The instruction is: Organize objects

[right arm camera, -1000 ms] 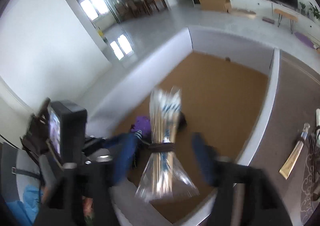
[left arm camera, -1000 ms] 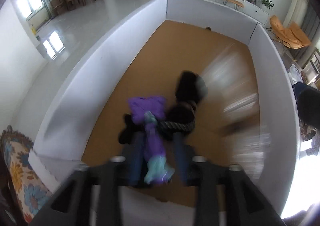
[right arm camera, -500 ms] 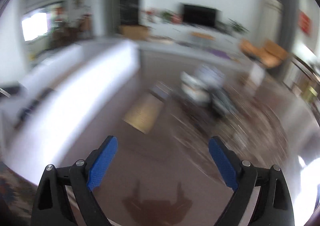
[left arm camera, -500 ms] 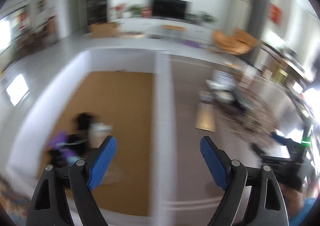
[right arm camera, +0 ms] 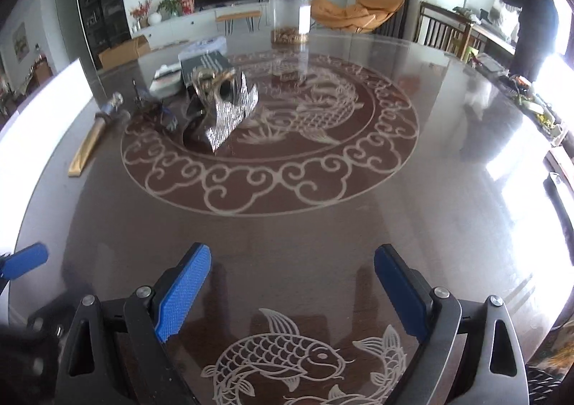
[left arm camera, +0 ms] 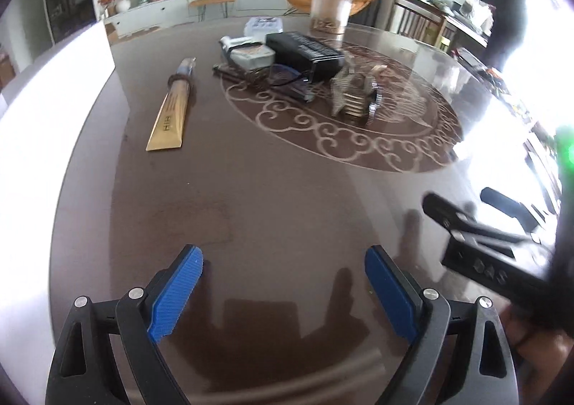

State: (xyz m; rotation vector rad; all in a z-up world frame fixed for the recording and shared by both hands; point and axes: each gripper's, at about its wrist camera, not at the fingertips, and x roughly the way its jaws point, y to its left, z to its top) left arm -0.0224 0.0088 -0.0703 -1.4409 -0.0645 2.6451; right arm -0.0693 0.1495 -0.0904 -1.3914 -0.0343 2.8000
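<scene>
Left gripper (left arm camera: 283, 292): jaws opening, nothing between the blue pads. Right gripper (right arm camera: 292, 292): jaws wide, empty. Both hover over bare tabletop. Task items lie well ahead of them — flat gold packet (left arm camera: 174, 108) near the white wall (left arm camera: 53, 89) at left, black box (left arm camera: 305, 53), glasses (left arm camera: 283, 76), crumpled silver bag (right arm camera: 229, 110), clear jar (right arm camera: 288, 19) farthest back. Surface: dark glossy round table (right arm camera: 323, 225) with pale scroll-and-fish inlay. Room behind — TV, plants, orange chair; a person stands at far right.
</scene>
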